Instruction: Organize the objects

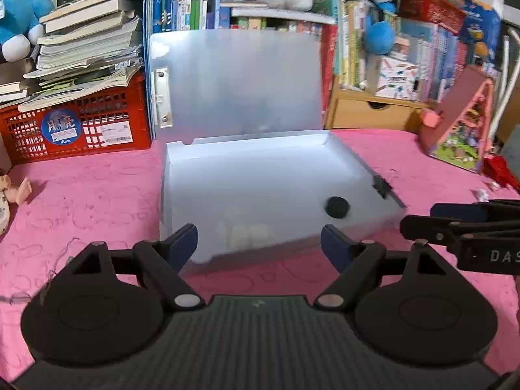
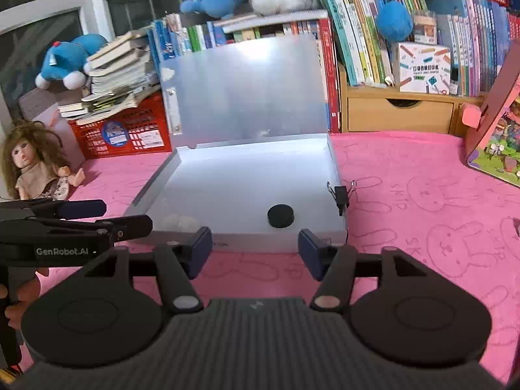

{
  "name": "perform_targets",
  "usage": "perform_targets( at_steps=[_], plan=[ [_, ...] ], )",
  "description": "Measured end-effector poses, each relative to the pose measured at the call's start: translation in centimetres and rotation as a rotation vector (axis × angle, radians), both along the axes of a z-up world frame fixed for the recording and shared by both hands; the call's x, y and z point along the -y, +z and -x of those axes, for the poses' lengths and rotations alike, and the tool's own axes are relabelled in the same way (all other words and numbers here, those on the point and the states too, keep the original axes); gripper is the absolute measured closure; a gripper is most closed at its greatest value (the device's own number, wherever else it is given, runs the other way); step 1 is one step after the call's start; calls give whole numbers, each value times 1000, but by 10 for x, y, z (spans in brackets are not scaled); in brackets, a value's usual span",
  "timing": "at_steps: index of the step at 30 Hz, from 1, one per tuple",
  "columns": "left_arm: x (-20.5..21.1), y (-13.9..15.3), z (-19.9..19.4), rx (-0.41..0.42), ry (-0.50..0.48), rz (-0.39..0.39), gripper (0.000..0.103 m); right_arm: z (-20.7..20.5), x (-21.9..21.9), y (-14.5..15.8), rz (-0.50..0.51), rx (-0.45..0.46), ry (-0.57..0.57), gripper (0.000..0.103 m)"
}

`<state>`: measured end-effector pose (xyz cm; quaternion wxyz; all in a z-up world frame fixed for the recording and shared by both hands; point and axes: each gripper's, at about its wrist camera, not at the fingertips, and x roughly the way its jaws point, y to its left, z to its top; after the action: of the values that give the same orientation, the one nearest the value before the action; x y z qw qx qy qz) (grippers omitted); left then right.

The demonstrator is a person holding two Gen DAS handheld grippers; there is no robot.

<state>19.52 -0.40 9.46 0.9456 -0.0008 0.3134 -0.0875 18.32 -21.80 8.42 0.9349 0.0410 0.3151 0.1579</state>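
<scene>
Both the left gripper [image 1: 259, 243] and right gripper [image 2: 255, 248] gape empty at frame bottom; the upright lid [image 2: 247, 91] (merely leaning) may drop onto the box [image 2: 227, 191] if nudged.

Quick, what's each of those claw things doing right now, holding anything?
Left gripper: open, holding nothing, facing the translucent box.
Right gripper: open, holding nothing, at the same box.
</scene>
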Motion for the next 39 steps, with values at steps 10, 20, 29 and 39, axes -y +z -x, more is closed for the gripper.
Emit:
perform_targets(
  at_steps=[10, 20, 29, 39],
  plan=[
    [-2, -10, 74, 30, -55, 59, 15, 65, 4, -15, 47, 96, -9, 24],
    [-5, -33, 135, 28, -60, 77, 14, 123, 10, -37, 80, 123, -75, 24],
    [10, -44, 170, 57, -102, 27, 14, 156, 9, -53, 132, 119, -119, 24],
    [12, -59, 193, 61, -85, 11, 14, 180, -4, -60, 268, 199, -84, 23]
  ],
)
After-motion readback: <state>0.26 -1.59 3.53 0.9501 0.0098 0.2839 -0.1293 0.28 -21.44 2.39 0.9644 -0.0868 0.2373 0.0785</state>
